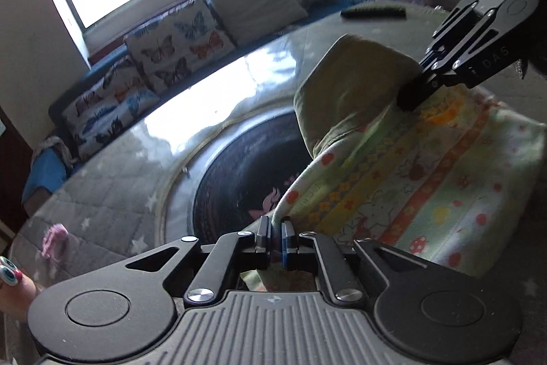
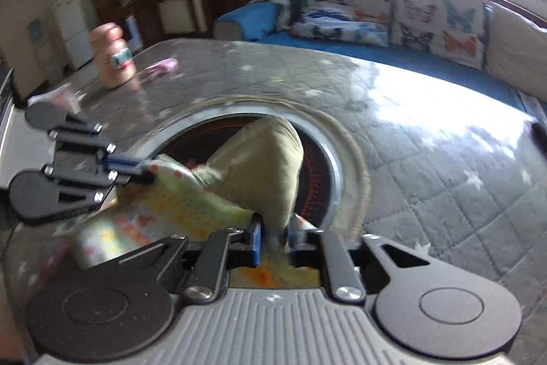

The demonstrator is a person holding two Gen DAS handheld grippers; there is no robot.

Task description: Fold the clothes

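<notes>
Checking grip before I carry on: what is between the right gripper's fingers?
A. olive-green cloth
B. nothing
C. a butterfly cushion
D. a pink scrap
A: in the right wrist view the olive-green cloth runs down between the blue pads of the right gripper.

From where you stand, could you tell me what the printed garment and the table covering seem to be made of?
The printed garment looks like soft, matte knit cotton: it drapes and creases, with a plain olive reverse. The table covering looks like grey quilted fabric with stitched squares and white stars under a clear glossy sheet, probably plastic or glass, judging by the window glare.
</notes>
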